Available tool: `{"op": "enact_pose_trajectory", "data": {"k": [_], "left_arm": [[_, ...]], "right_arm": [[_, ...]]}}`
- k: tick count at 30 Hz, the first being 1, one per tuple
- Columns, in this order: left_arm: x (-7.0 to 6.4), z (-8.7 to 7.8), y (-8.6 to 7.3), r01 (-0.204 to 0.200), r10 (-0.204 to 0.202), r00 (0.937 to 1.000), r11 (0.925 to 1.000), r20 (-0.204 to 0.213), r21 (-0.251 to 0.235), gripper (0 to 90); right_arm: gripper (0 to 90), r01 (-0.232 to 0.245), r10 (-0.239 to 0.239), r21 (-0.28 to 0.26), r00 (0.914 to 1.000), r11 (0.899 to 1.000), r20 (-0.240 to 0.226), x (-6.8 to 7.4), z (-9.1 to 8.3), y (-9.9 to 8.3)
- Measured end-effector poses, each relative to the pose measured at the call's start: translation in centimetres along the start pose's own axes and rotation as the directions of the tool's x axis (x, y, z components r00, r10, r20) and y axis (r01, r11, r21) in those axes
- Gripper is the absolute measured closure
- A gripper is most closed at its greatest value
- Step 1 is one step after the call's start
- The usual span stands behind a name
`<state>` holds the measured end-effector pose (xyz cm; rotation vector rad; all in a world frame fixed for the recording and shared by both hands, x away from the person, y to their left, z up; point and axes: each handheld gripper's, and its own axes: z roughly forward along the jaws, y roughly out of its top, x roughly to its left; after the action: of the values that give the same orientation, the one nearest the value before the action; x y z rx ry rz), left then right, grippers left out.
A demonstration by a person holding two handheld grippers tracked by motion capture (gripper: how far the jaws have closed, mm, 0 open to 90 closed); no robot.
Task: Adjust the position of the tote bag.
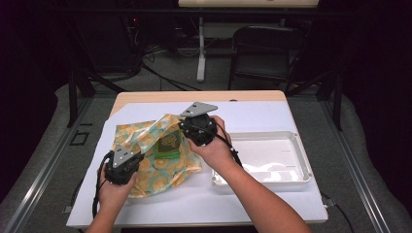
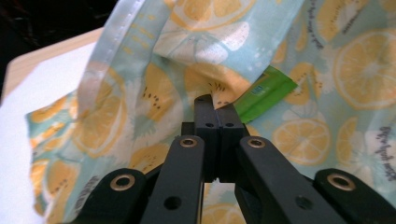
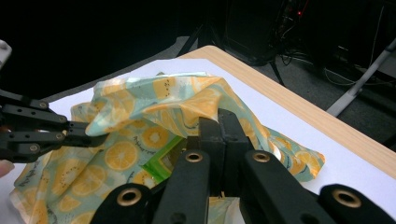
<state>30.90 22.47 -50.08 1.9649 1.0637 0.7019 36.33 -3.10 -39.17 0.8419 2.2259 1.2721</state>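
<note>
The left gripper has its fingers closed on a fold of the lemon-print bag; the right gripper likewise pinches the bag's upper film, lifting it at about 12 o'clock. Between the two grips the mouth gapes, and a green packet lies inside. The bag rests on the white-covered counter, at 9 o'clock from the empty white tray. Seemingly the opening is done; whether the packet goes in or comes out cannot be told.
</note>
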Motion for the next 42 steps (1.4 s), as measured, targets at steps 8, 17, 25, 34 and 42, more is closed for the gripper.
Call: {"op": "enact_pose_trajectory", "data": {"k": [8,17,25,34,42], "left_arm": [[-0.2,1.2,0.2,-0.018,0.017,0.999,0.9992,0.04,0.035,90.0],[0.2,3.5,1.2,-0.06,0.053,0.9956,0.9941,0.078,0.09,90.0],[0.7,6.0,2.7,-0.053,0.044,0.9941,0.9947,0.1,0.088,90.0],[1.8,7.8,3.9,-0.02,0.014,0.9965,0.9973,0.083,0.071,90.0],[3.8,8.6,5.1,0.021,-0.022,0.9992,0.9987,0.033,0.047,90.0]], "right_arm": [[90.0,-0.004,0.004,-0.01,1.0,1.0,0.001,0.2,-0.2,0.2],[90.0,0.005,-0.004,-0.008,1.0,1.0,0.008,0.6,0.0,0.2],[90.0,0.012,-0.012,-0.005,0.9997,1.0,0.022,1.0,0.1,0.2],[90.0,0.013,-0.013,0.006,0.999,1.0,0.042,0.6,0.2,-0.1],[90.0,0.023,-0.023,0.013,0.9988,1.0,0.044,0.8,0.7,-0.4]]}}
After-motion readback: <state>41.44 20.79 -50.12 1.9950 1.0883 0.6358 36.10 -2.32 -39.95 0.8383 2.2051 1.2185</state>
